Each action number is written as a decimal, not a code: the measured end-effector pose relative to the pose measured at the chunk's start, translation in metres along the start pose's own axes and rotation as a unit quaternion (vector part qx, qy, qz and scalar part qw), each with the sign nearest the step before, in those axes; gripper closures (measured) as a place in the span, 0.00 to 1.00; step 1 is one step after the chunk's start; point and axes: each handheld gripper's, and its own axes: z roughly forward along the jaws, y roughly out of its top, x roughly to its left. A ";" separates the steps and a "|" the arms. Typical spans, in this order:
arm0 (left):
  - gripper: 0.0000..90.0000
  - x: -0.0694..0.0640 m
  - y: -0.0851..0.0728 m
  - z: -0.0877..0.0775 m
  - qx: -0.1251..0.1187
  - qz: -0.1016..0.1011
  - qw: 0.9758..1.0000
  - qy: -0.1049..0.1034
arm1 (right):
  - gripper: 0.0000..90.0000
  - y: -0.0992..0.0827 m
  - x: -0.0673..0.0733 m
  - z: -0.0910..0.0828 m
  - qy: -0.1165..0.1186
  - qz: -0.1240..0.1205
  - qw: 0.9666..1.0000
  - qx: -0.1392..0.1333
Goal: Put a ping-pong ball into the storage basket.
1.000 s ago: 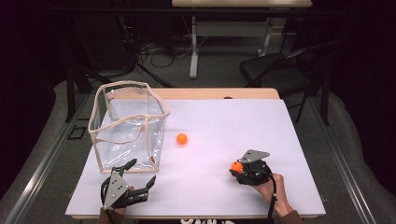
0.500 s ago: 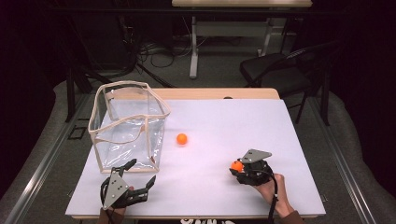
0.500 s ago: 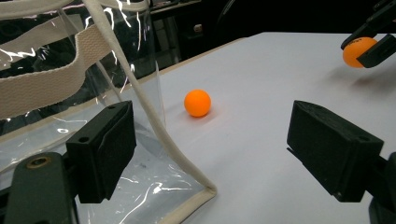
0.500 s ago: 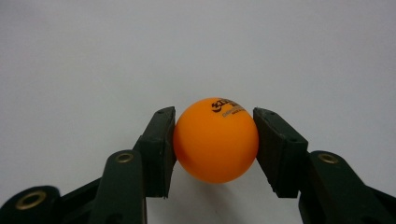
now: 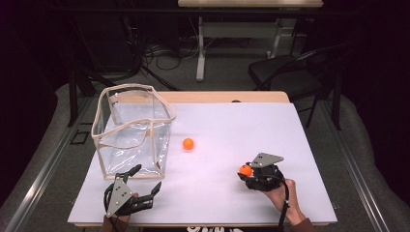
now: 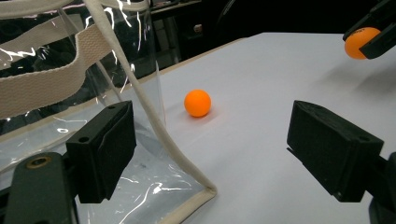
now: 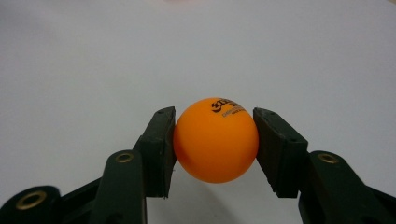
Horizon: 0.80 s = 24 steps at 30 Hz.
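Fingers (image 7: pixel 162 154) of the right gripper (image 7: pixel 215 151) clamp an orange ball (image 7: pixel 215 140); left gripper (image 6: pixel 229 154) fingers spread.

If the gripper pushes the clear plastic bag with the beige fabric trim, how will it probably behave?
The clear plastic bag with beige fabric trim looks thin and wrinkled, so its walls would probably flex rather than resist. It appears empty, hence likely light: it may slide or tip over on the smooth white table. Its loose strap seems floppy.

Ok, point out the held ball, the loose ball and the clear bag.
held ball (image 7: pixel 215 140): right gripper view, middle of the ball between the claw's pads.
loose ball (image 5: pixel 188 143): high view, centre of the ball on the table.
clear bag (image 5: pixel 137 88): high view, far rim's cloth trim.
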 end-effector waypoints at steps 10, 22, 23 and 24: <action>0.17 0.000 0.000 0.000 0.000 0.000 1.000 0.000 | 0.56 0.006 0.000 -0.006 -0.002 0.000 1.000 -0.010; 0.17 0.000 0.000 0.000 0.001 0.001 1.000 0.000 | 0.56 0.011 0.001 -0.013 -0.001 0.003 1.000 -0.014; 0.17 0.000 0.000 0.000 0.001 0.000 1.000 0.000 | 0.57 0.011 0.001 -0.013 -0.001 0.002 1.000 -0.016; 0.17 0.000 0.000 0.000 0.001 0.000 1.000 0.000 | 0.57 0.012 0.000 -0.014 0.000 0.003 1.000 -0.016</action>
